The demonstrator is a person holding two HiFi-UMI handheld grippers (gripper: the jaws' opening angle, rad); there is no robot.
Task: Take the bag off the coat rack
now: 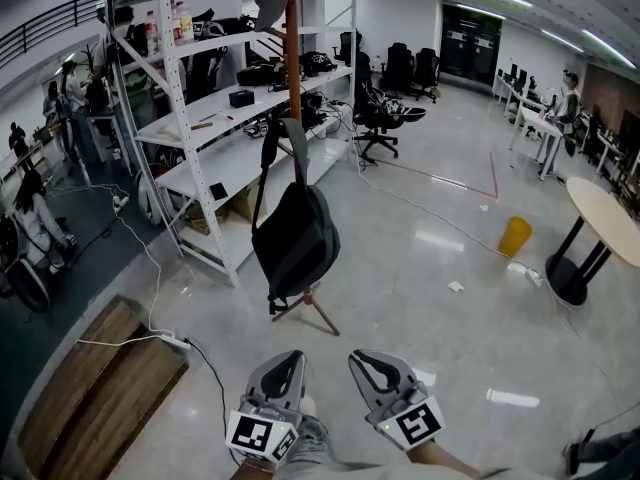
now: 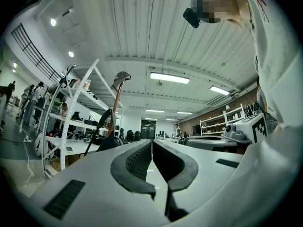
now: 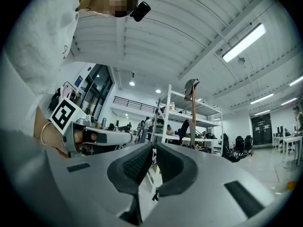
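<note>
Both pairs of jaws are pressed together with nothing between them (left gripper (image 1: 283, 368) and right gripper (image 1: 372, 366) side by side). Well beyond them, the black bag (image 1: 296, 240) hangs by its strap from the coat rack (image 1: 292, 63).

In front of you, a dark bag (image 1: 296, 236) hangs by its long strap (image 1: 266, 163) from the coat rack (image 1: 293, 63). It hangs straight down, full and round, just above the rack's legs. The rack is a thin brown pole standing upright on the floor (image 1: 420, 298).

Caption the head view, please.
Bag hangs on the coat rack; left gripper and right gripper, both shut and empty, sit short of it.
</note>
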